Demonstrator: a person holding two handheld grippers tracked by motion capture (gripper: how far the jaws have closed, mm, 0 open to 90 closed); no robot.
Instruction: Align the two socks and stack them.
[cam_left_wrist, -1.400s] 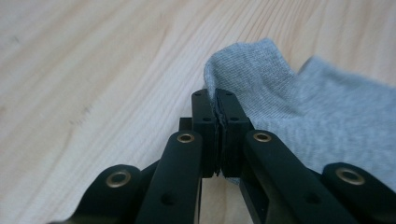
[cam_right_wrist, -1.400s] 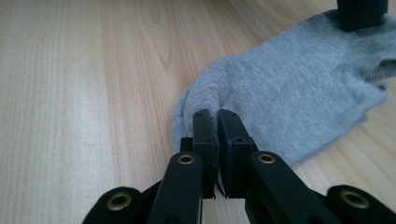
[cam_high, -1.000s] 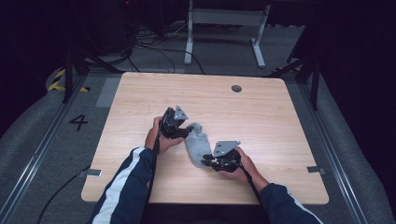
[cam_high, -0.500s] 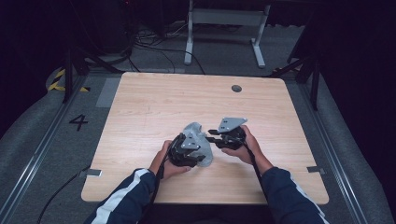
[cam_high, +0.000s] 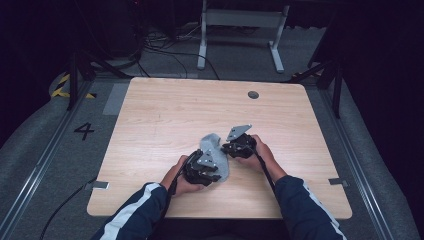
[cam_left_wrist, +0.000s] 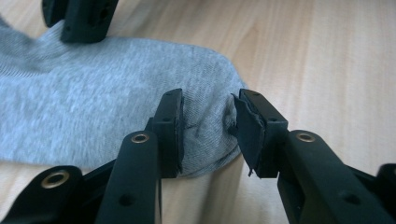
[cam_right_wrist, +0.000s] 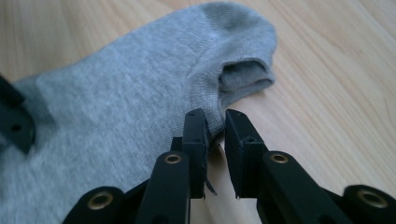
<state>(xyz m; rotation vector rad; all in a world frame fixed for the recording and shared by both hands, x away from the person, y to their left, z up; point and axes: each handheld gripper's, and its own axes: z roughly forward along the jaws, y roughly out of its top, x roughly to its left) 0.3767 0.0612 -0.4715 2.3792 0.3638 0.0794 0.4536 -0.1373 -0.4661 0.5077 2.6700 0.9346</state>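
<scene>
step: pinching grey ankle sock (cam_high: 214, 154) flat on table (cam_high: 165, 115) | left gripper (cam_left_wrist: 208, 128): jaws closing, toe end bunched between, pads touching cloth | right gripper (cam_right_wrist: 214, 135): jaws closing, near-shut on opening edge | advice: seat both layers deep before lifting

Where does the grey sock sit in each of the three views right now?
High view: grey sock lies at the table's near middle, between both grippers.
Left gripper view: sock spreads left of centre, its end bunched between the jaws.
Right gripper view: sock fills the left and top.
Shared landmark: light wooden table.
</scene>
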